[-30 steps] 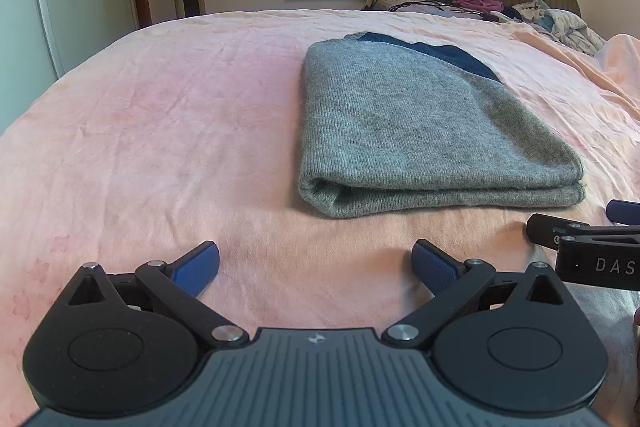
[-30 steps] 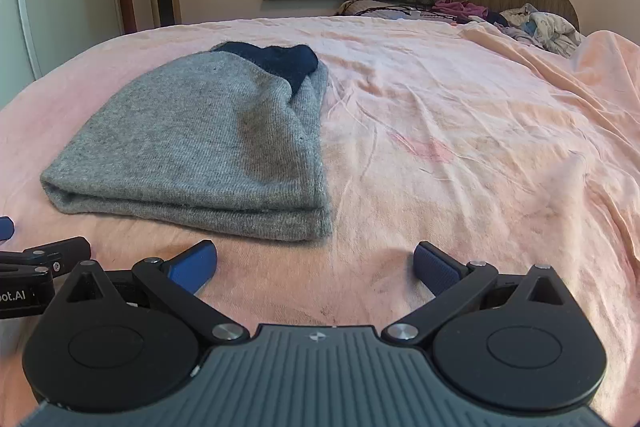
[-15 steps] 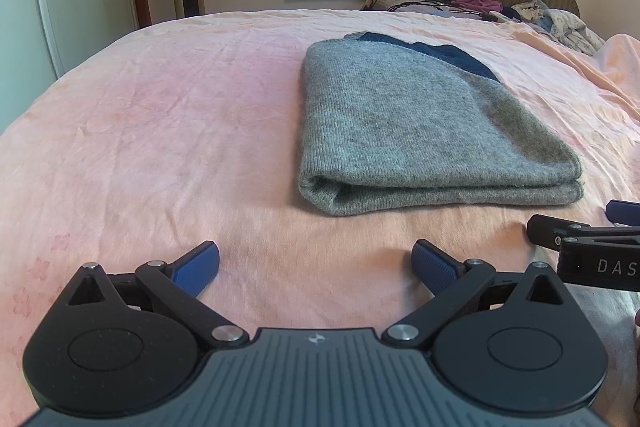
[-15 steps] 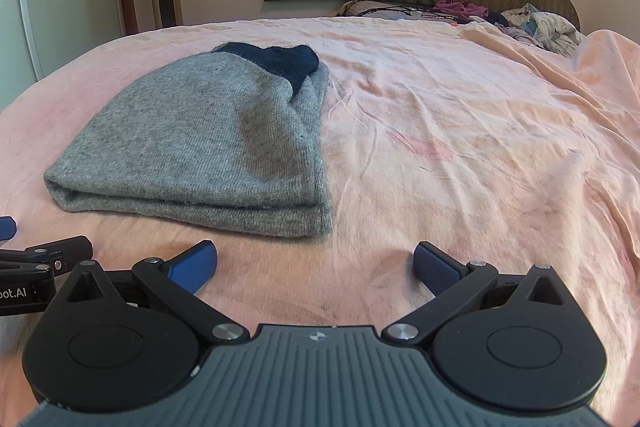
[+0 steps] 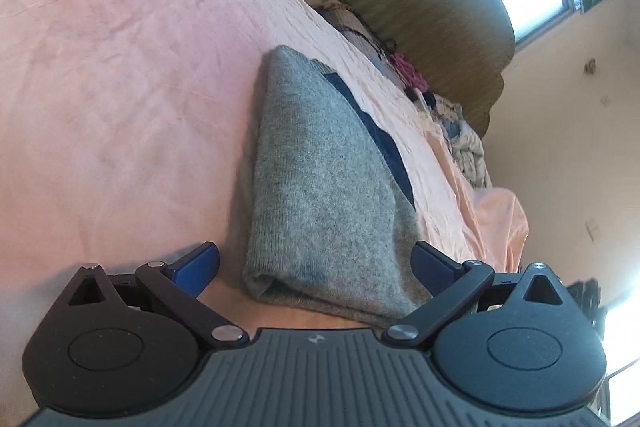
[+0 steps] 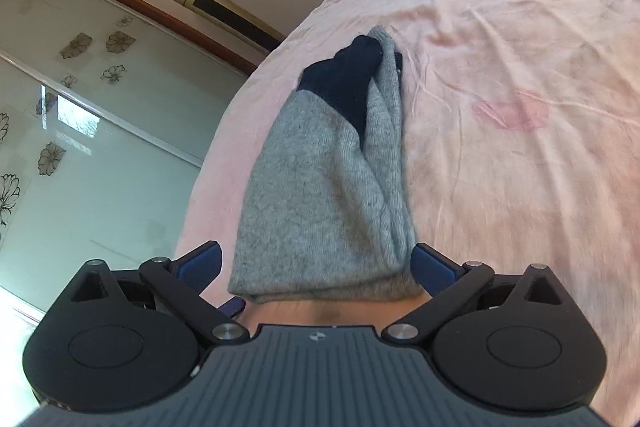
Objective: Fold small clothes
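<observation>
Sweater (image 5: 320,195), grey and folded, lay mid-frame on the pink bedsheet (image 5: 120,87). My left claw (image 5: 316,265) and right claw (image 6: 316,265) both gaped wide, holding nothing, tips flanking its near edge.

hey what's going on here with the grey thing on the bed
A person is working with handheld tongs, one in each hand, on a folded grey knit garment with a navy blue part that lies on a pink bedsheet. Both the left tongs and the right tongs are open and tilted, each lined up with a near corner of the folded edge sitting between its blue pads. Neither has closed on the fabric. A pile of other clothes sits by the headboard.
</observation>
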`<state>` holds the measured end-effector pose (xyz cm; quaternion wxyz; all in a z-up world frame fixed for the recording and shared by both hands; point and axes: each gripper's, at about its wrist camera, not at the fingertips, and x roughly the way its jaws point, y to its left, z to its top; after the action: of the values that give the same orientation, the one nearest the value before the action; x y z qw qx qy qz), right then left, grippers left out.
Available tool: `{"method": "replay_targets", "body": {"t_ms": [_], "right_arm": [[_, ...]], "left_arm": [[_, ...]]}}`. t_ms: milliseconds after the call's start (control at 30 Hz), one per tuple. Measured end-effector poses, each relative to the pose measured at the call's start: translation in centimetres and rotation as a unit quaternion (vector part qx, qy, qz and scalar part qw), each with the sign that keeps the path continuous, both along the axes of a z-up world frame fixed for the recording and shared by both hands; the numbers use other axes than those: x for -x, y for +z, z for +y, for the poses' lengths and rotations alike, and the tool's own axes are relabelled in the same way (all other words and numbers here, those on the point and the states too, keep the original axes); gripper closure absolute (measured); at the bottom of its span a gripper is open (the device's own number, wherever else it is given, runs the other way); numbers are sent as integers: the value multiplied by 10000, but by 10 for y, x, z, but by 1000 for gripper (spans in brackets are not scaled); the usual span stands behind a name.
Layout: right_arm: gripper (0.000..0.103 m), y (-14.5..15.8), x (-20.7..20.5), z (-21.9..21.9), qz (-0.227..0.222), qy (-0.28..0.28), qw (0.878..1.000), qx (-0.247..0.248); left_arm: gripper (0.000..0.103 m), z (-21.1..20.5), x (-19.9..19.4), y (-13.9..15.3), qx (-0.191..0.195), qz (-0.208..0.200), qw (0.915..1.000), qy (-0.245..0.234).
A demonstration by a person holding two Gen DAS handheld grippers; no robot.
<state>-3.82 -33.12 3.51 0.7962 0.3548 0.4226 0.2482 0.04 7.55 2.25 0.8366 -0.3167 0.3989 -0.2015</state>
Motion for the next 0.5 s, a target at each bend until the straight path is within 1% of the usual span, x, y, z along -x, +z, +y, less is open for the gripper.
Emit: {"method": "replay_targets", "body": {"t_ms": [33, 67, 100, 133, 167, 200, 233, 267, 300, 333, 367, 400, 433, 467, 500], "right_arm": [[8, -1, -11, 2, 81, 63, 9998, 159], [18, -4, -20, 5, 175, 118, 9993, 303], [31, -8, -29, 9, 284, 259, 9983, 443], [37, -10, -33, 12, 221, 395, 9977, 498], [46, -11, -37, 15, 203, 497, 9970, 556], [65, -12, -40, 17, 214, 602, 9958, 657], [77, -12, -44, 18, 263, 721, 9938, 802], [80, -11, -47, 17, 243, 817, 9929, 835], [83, -6, -47, 14, 115, 904, 9924, 821], [84, 1, -44, 11, -76, 982, 9910, 907], [85, 8, -42, 7, -220, 1060, 9889, 1017], [85, 10, -40, 5, -256, 1105, 9876, 1084], [86, 8, -41, 4, -184, 1169, 9857, 1203], [85, 3, -44, 5, -101, 1256, 9814, 1451], [79, 0, -46, 4, -90, 1293, 9804, 1482]], "left_arm": [[4, -4, -5, 0, -106, -51, 9999, -62], [25, -9, -10, 0, -182, -72, 9996, -188], [61, -14, -15, -2, -265, 29, 9990, -350], [73, -19, -18, -3, -471, 140, 9980, -394], [80, -23, -18, -3, -686, 94, 9967, -413], [88, -26, -15, 1, -796, -15, 9958, -452], [89, -29, -9, 5, -844, -103, 9953, -453], [91, -30, -2, 12, -901, -243, 9945, -474], [92, -31, 5, 17, -990, -407, 9929, -510], [92, -31, 10, 20, -1119, -512, 9909, -550], [92, -30, 12, 18, -1218, -479, 9893, -647], [92, -29, 12, 13, -1275, -403, 9883, -737], [92, -26, 13, 9, -1331, -368, 9873, -791], [90, -21, 14, 8, -1303, -386, 9873, -820], [84, -14, 13, 10, -1174, -412, 9884, -874]]}}
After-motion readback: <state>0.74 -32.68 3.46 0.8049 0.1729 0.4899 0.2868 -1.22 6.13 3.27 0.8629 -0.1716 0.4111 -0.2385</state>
